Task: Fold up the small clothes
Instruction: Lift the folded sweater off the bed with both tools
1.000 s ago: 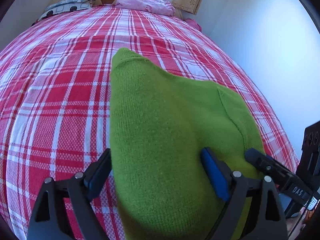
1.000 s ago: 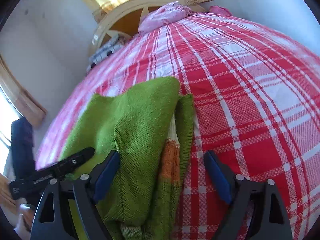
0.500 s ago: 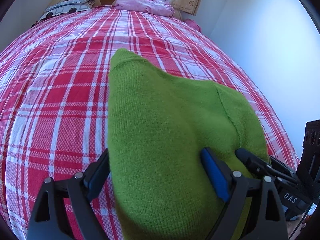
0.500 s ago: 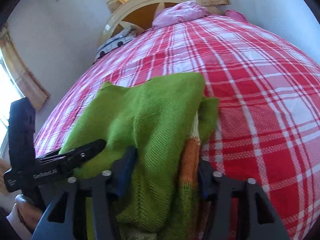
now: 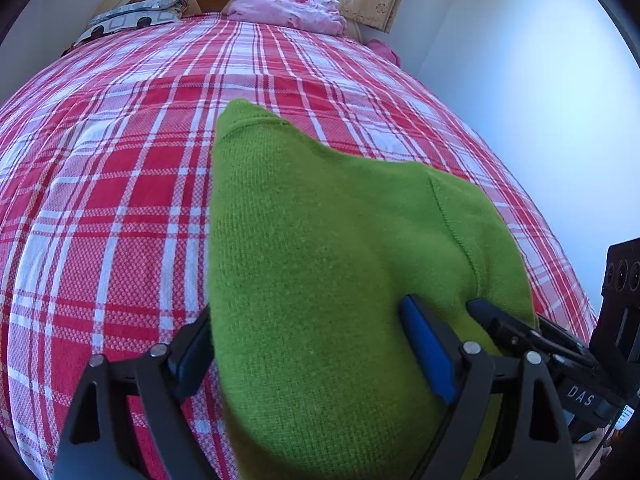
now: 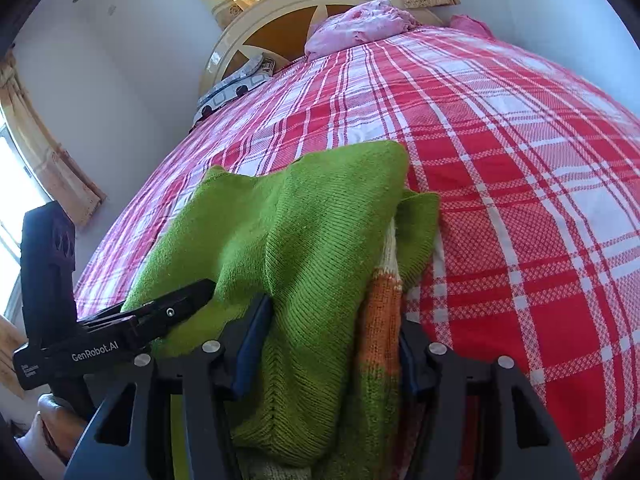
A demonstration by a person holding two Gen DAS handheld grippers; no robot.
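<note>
Bed cover [image 5: 120, 208]: red and white check, spread ahead of and beneath both claws; unchanged over the last second.
Green sweater [image 5: 328, 264]: lies part-folded on the cover, near edge running in between the fingers of both claws; the right-hand layers now stand bunched and slightly raised against a flatter lie a second ago.
Striped inner layer [image 6: 384, 320]: orange and cream knit showing at the sweater's right edge, inside the right claw's span.
Right gripper [image 6: 332, 356]: jaws have just been closing; earlier spread well clear of the cloth, now pinching the stacked layers at the near right edge, pads pressed in on both sides.
Left gripper [image 5: 316, 356]: jaws have just been closing a little; they stand wide, straddling the near left edge. Right pad rests on the knit, left pad half hidden; a firm pinch cannot be confirmed.
Assessment: one side secured, the other apparently not; the next fold should probably wait on the left grip.
</note>
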